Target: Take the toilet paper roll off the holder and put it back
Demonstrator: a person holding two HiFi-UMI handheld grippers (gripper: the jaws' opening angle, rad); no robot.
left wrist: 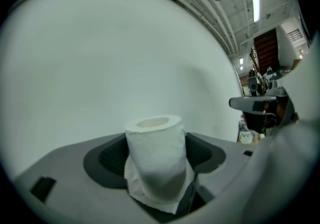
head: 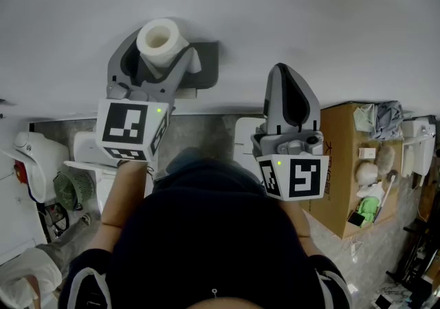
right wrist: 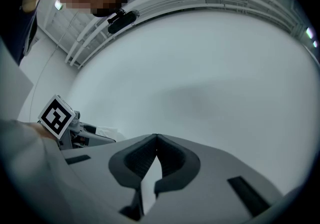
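Note:
The white toilet paper roll (head: 161,38) stands upright, its hollow core facing up, between the jaws of my left gripper (head: 157,54). Both pads lie against its sides, so this gripper is shut on the roll. In the left gripper view the roll (left wrist: 156,160) fills the gap between the grey fingers (left wrist: 207,152), with a loose sheet hanging at its base. Just behind it on the wall is the dark grey holder (head: 206,61); how the roll sits on it is hidden. My right gripper (head: 282,70) points at the wall to the right, tips (right wrist: 156,136) touching, with nothing held.
A plain white wall (head: 295,5) fills the upper half of the head view. On the floor at the right stands a cardboard box (head: 344,177) topped with small items. A white appliance (head: 31,153) and a small fan (head: 69,190) sit at the left.

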